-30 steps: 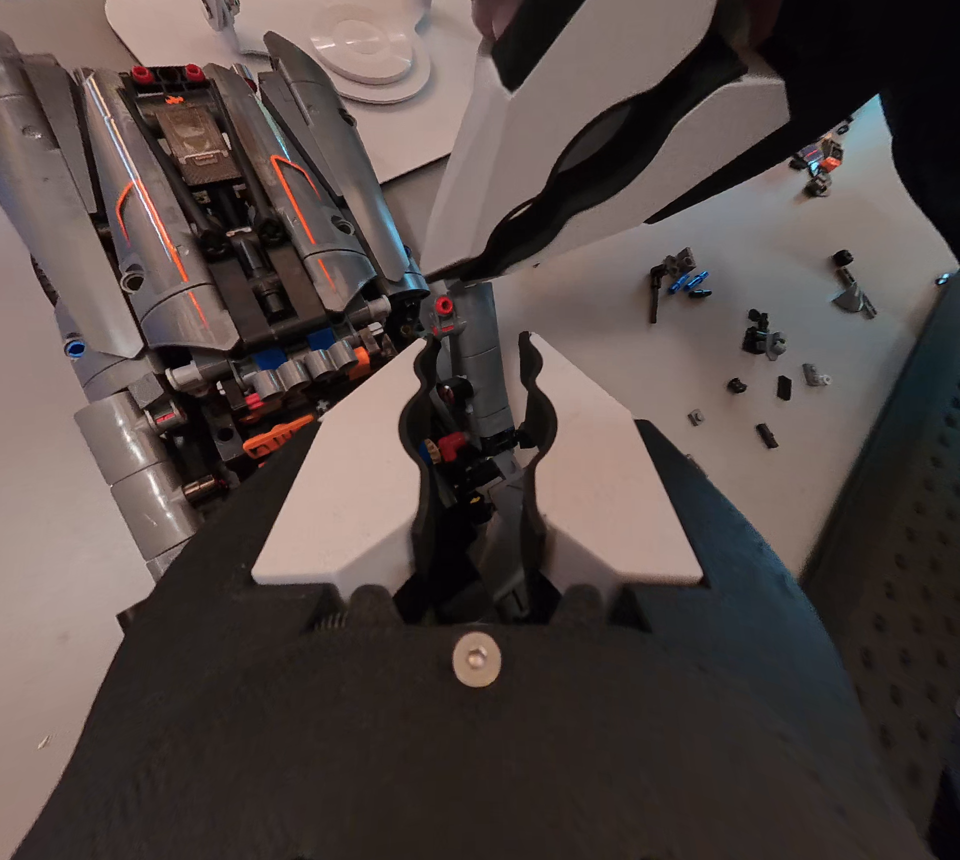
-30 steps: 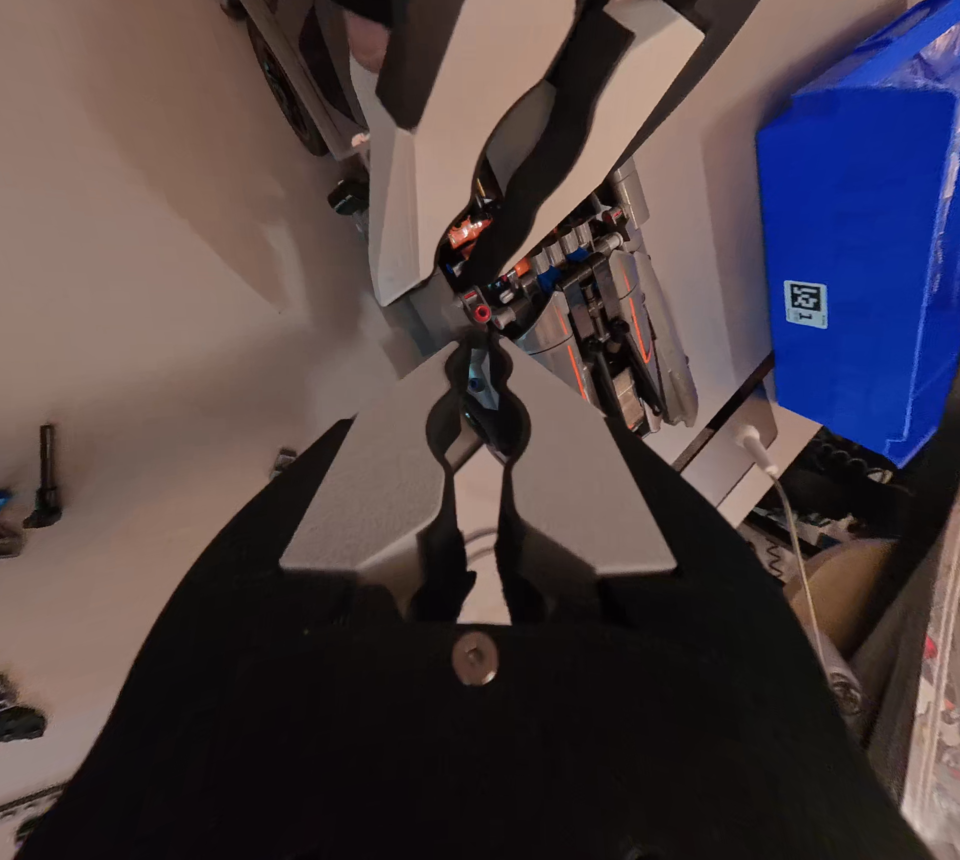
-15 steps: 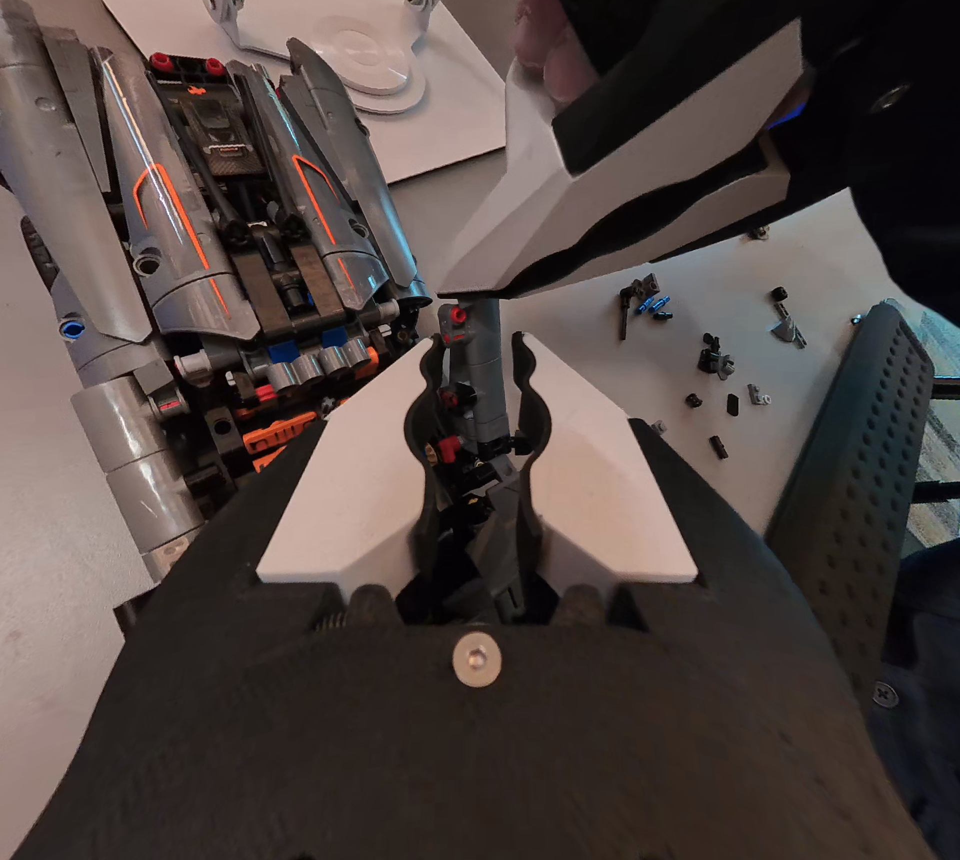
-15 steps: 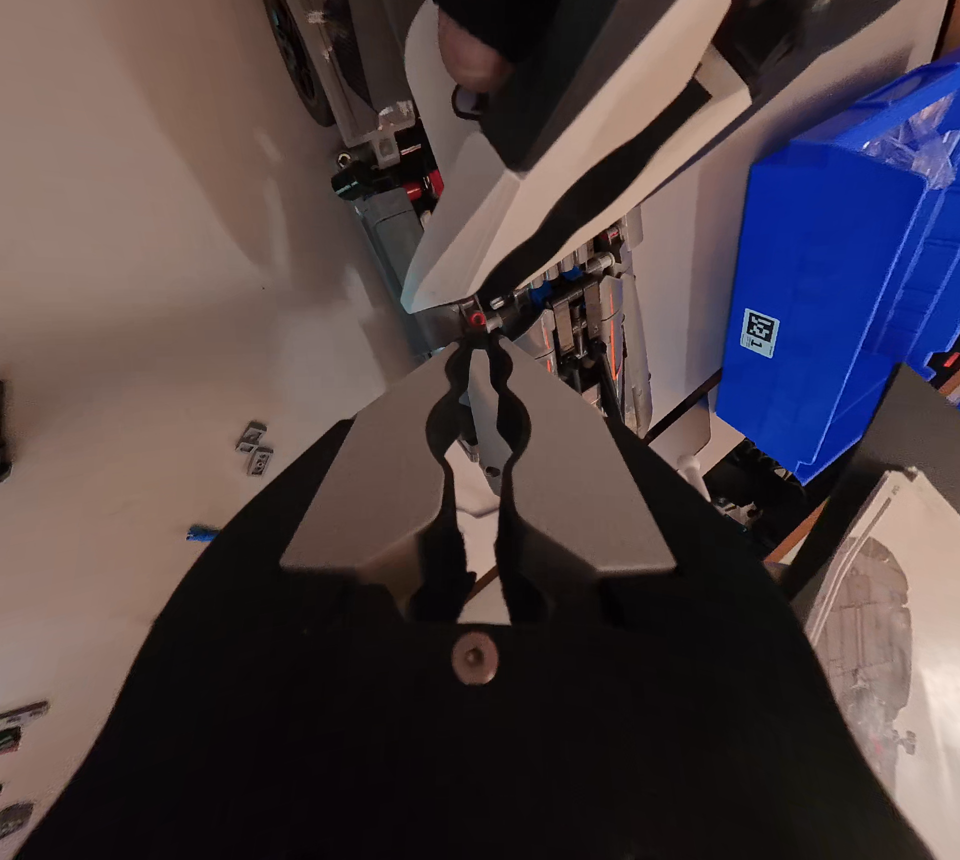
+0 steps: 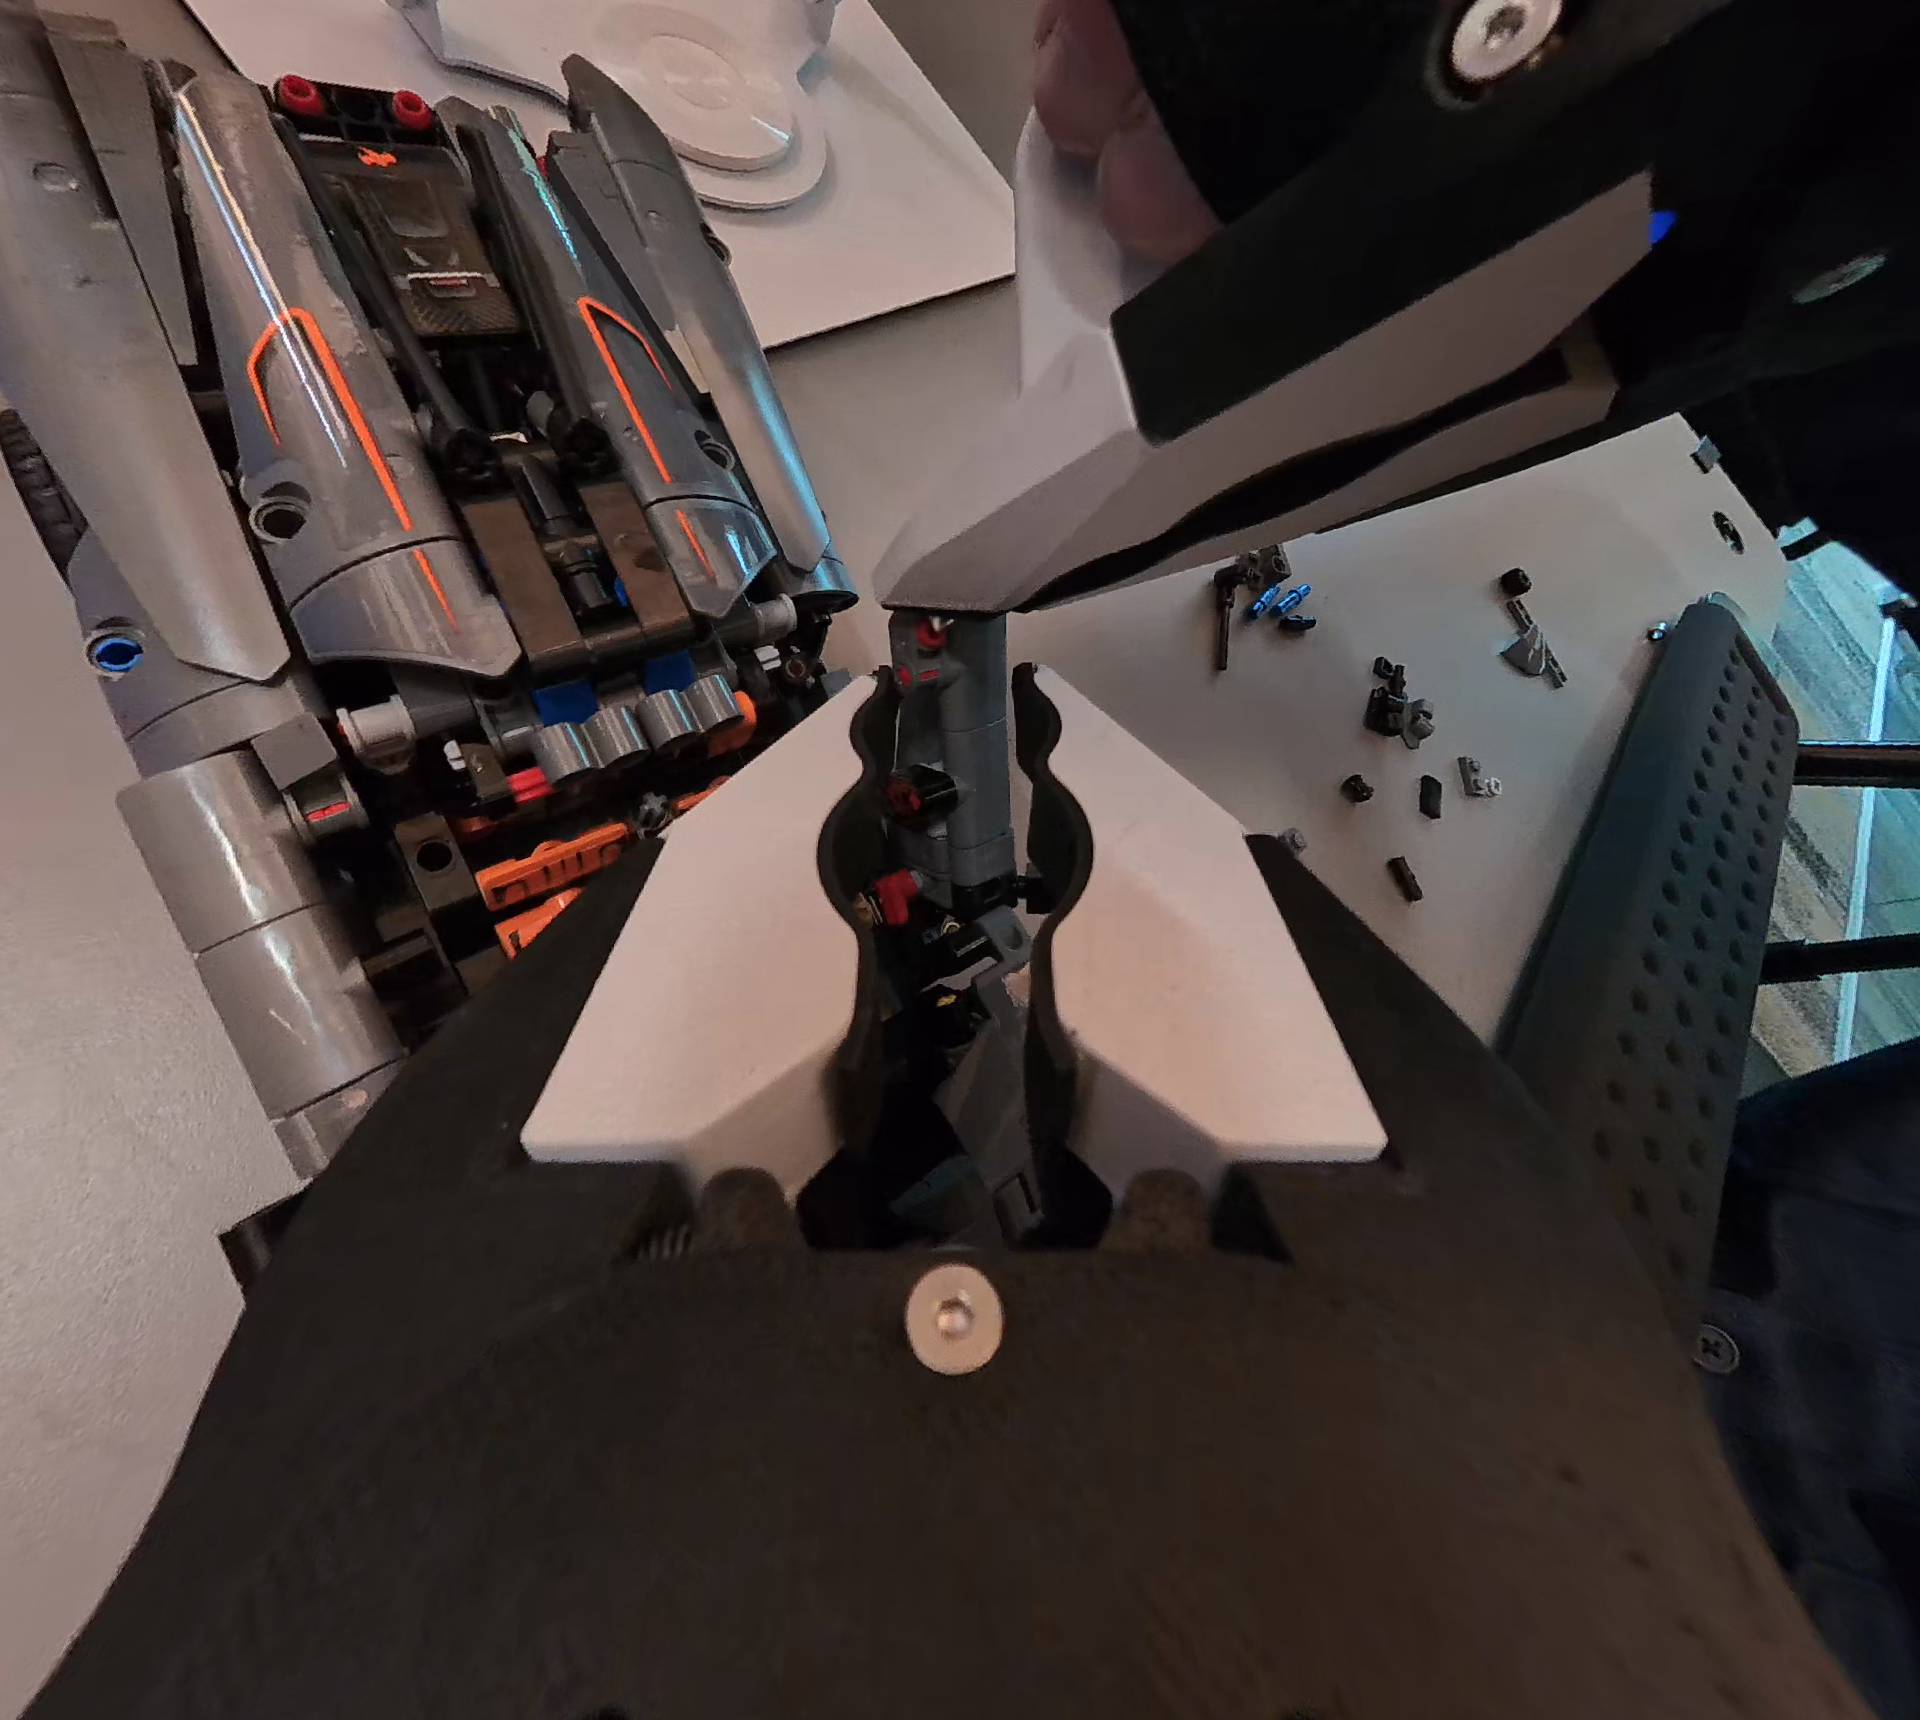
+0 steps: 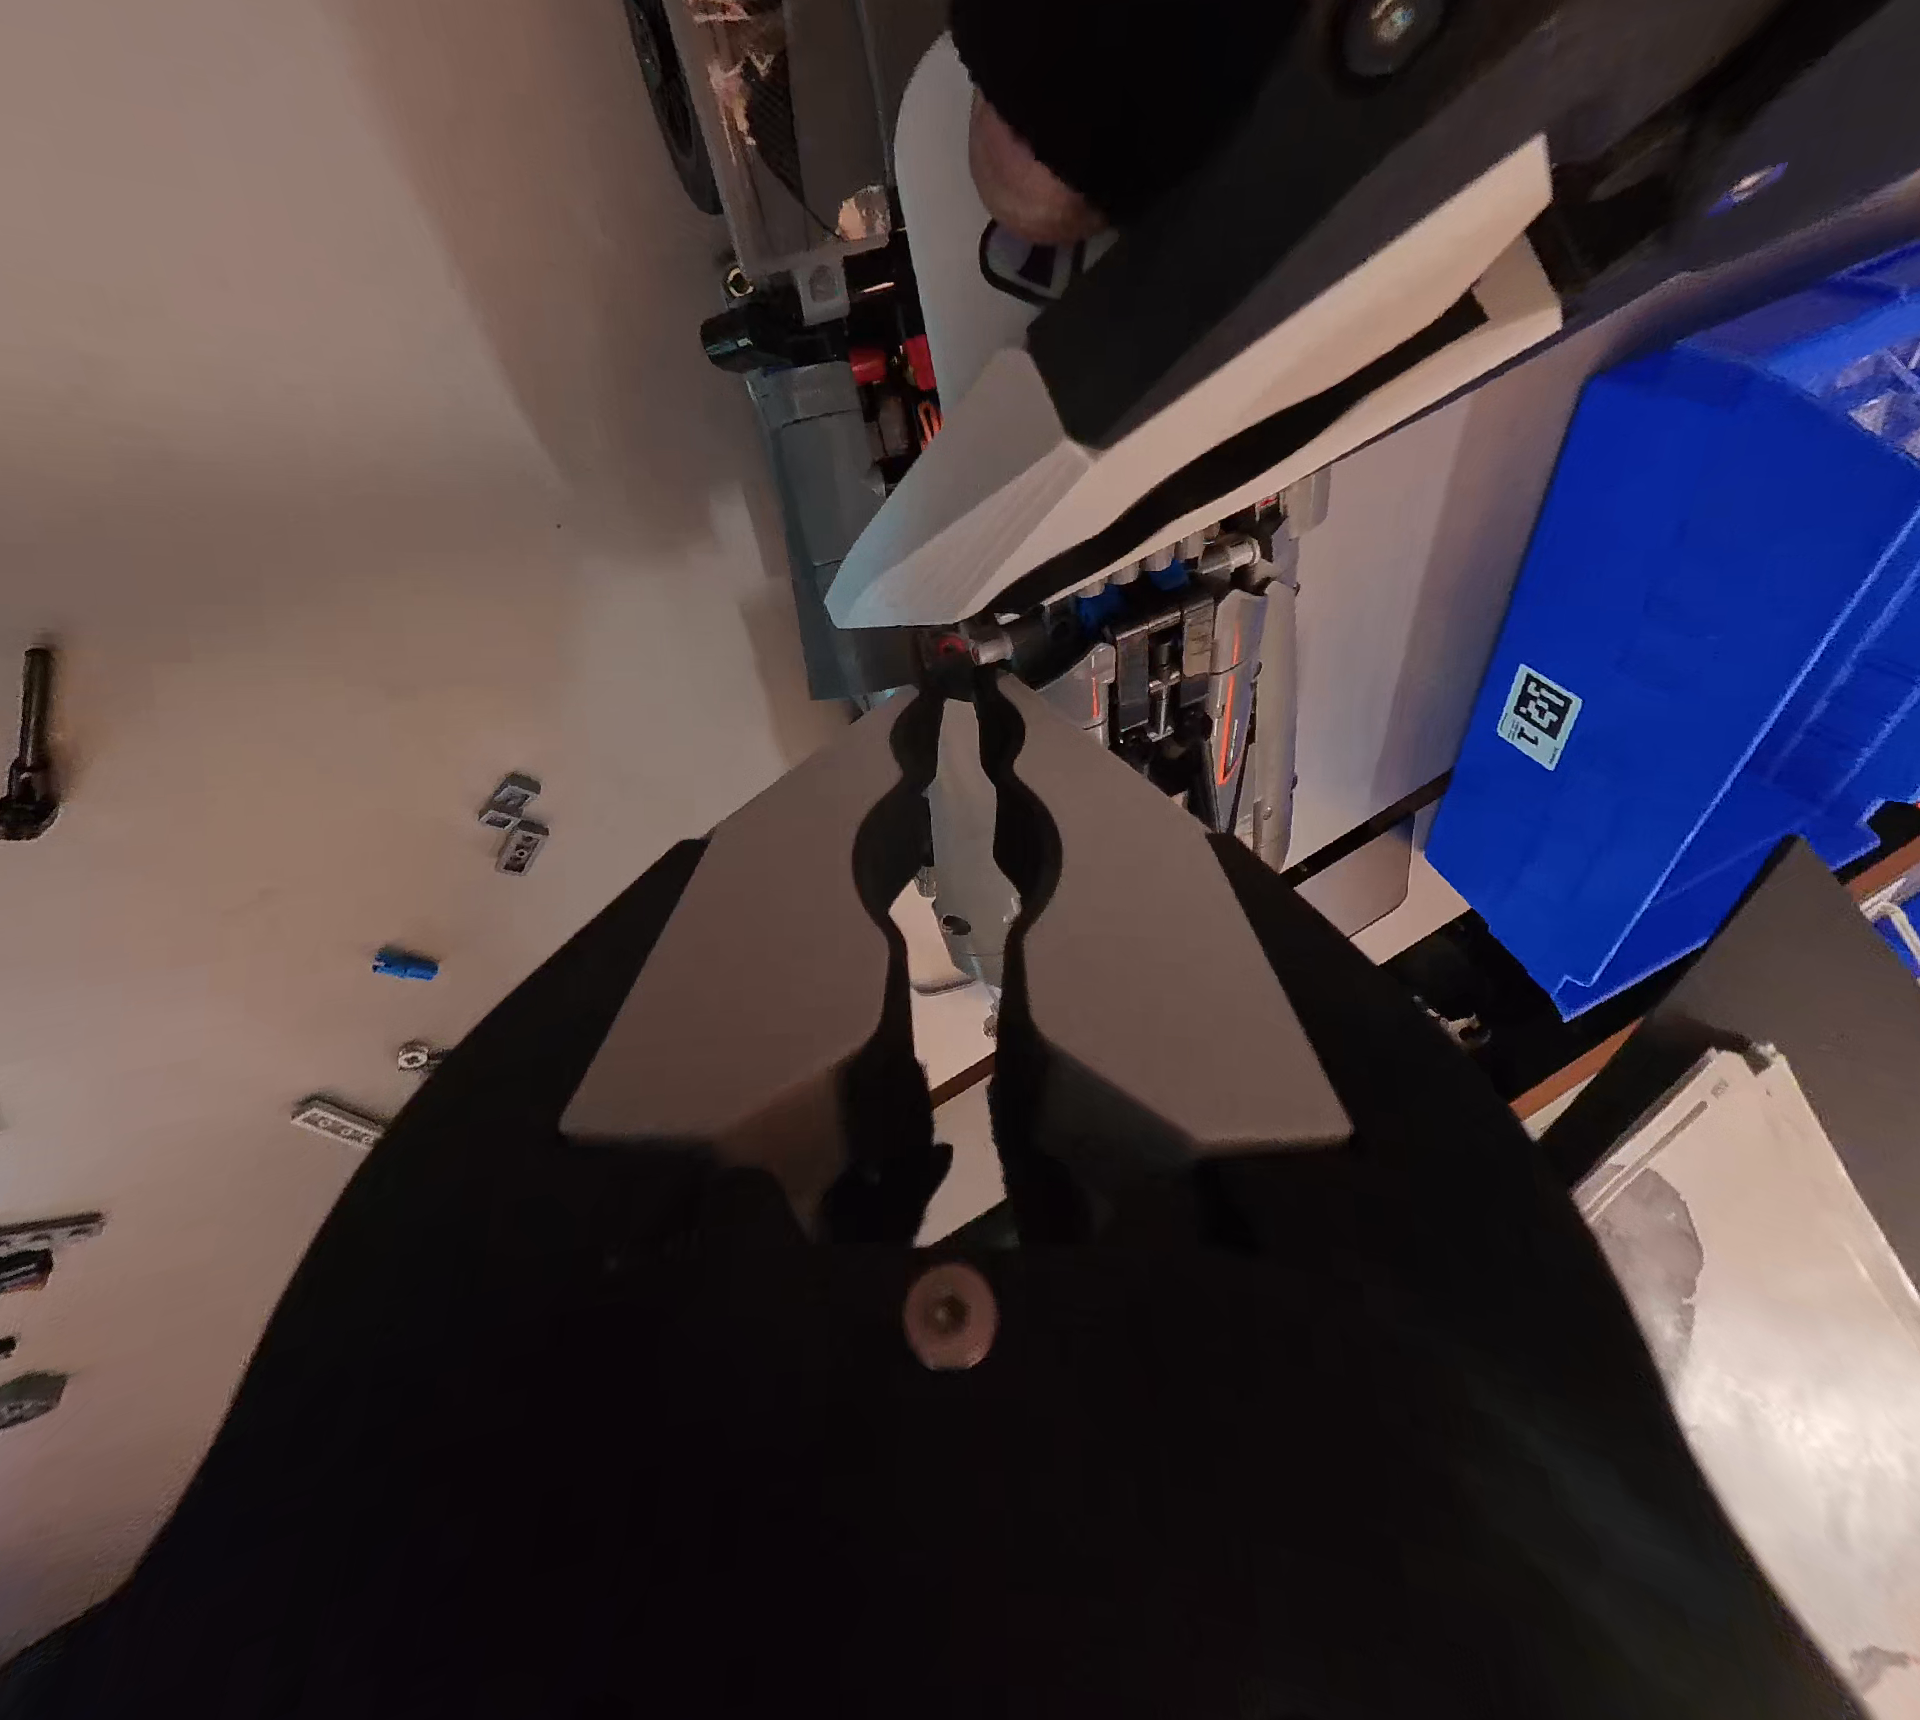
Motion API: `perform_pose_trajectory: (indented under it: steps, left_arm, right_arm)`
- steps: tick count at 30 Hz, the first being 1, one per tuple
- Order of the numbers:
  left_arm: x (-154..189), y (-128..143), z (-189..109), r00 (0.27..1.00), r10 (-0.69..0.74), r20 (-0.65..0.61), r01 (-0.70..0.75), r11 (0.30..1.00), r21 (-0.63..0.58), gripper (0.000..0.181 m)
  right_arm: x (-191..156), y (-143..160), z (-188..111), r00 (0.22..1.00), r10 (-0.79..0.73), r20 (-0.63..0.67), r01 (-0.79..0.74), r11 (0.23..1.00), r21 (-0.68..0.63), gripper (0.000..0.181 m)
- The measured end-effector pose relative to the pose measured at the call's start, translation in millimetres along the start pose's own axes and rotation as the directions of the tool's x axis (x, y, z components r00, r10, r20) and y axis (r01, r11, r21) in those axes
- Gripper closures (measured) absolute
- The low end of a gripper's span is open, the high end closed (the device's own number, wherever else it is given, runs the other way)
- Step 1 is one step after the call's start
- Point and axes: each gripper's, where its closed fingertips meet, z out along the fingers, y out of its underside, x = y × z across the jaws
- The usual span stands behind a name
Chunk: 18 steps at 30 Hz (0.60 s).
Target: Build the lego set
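Left gripper (image 5: 951, 683) closed around a grey column piece (image 5: 971, 735) standing at the near corner of the grey-and-orange lego vehicle (image 5: 416, 475), with red and black pins of that piece visible in the gap between the fingers. Right gripper (image 5: 935, 600), seen from the left wrist view, pressed tip-down onto the top of that same column, jaws nearly together; whether anything sits pinched between them cannot be told there. From the right wrist view, right gripper (image 6: 956, 694) narrowed to a slim gap, tips at a small red pin (image 6: 945, 647) on the column top, though an actual grip on it is too small and dark to confirm. Left gripper (image 6: 935, 590) crossing above in that view, a hand (image 6: 1029, 195) in a black strap behind it. Only in the left wrist view: the vehicle's top panels with orange stripes, a white stand base (image 5: 644, 91) behind it, a scatter of small loose parts (image 5: 1392, 714) on the white table (image 5: 1143, 735), and a perforated black chair edge (image 5: 1662, 891). Only in the right wrist view: a blue bin (image 6: 1662, 683) with a square tag, a loose blue pin (image 6: 405, 935), small grey plates (image 6: 514, 823), and a booklet (image 6: 1766, 1358) cut off at the lower right. Lower half of both views blocked by the grippers' own black bodies; the base of the column lost in shadow.
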Motion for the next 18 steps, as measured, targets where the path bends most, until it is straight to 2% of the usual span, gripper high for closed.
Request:
perform_pose_trajectory:
  steps: [12,18]
  left_arm:
    - [1.9,-1.6,-2.0,0.998,-0.043,-0.046,0.044,0.999,0.018,0.157]
    - [-0.4,-12.1,-11.0,0.99,-0.113,-0.088,0.122,0.988,0.099,0.161]
  right_arm:
    - [-0.4,0.6,1.2,0.999,-0.035,0.031,0.036,0.998,-0.051,0.176]
    - [-2.6,2.1,6.0,0.999,-0.034,0.038,0.036,0.998,-0.058,0.176]
